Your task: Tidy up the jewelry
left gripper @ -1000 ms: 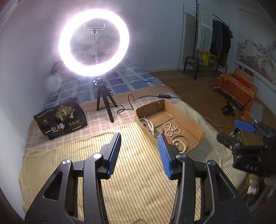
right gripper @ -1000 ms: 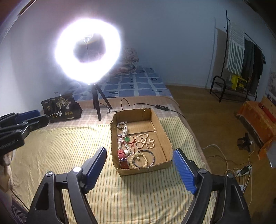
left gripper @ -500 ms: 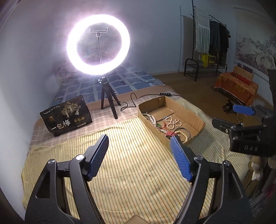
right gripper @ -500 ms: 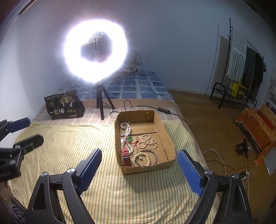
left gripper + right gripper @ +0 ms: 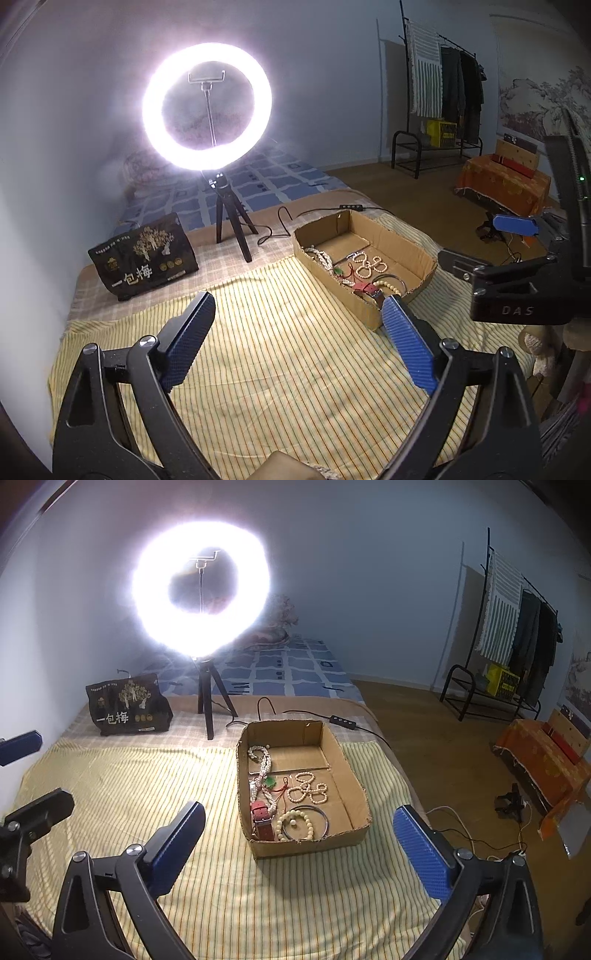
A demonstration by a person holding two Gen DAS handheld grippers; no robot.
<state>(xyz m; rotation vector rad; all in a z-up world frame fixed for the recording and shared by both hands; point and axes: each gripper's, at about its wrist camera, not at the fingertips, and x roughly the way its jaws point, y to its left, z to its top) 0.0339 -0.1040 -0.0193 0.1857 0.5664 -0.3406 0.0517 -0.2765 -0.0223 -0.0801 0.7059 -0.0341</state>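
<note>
A shallow open cardboard box (image 5: 343, 771) lies flat on the striped yellow bedspread (image 5: 129, 786). Inside, a long white bead necklace (image 5: 263, 766) runs along its left wall, a green pendant on a red cord (image 5: 272, 782) beside it. Looped cream bead strands (image 5: 308, 792) lie mid-box. Nearest the front wall lie a red strap (image 5: 263, 821), a cream bead bracelet (image 5: 295, 825) and a thin metal bangle (image 5: 321, 821).
</note>
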